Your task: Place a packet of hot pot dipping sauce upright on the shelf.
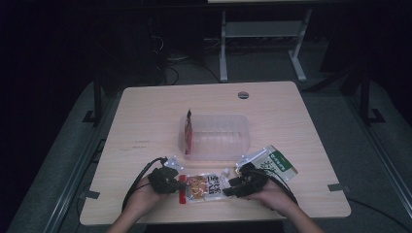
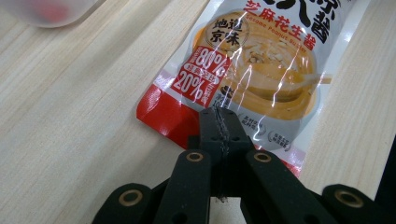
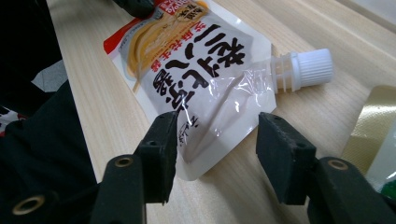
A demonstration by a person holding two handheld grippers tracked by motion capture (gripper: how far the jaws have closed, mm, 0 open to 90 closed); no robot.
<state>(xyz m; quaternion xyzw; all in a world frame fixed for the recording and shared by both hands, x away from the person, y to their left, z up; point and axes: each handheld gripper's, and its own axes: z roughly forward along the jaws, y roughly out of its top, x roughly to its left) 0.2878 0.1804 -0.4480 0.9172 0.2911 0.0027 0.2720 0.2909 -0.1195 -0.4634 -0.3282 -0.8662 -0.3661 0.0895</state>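
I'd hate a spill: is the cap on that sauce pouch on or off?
On. The white cap sits on the spout of the sauce pouch, which lies flat on the table.

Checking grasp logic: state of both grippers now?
Left gripper: shut on the sauce pouch bottom edge.
Right gripper: open, jaws straddling the pouch's spout end.

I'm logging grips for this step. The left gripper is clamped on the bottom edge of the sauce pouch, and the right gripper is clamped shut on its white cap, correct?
Not quite. The right gripper is open, its jaws straddling the corner of the sauce pouch beside the white cap, as the right gripper view shows. The left gripper is indeed clamped.
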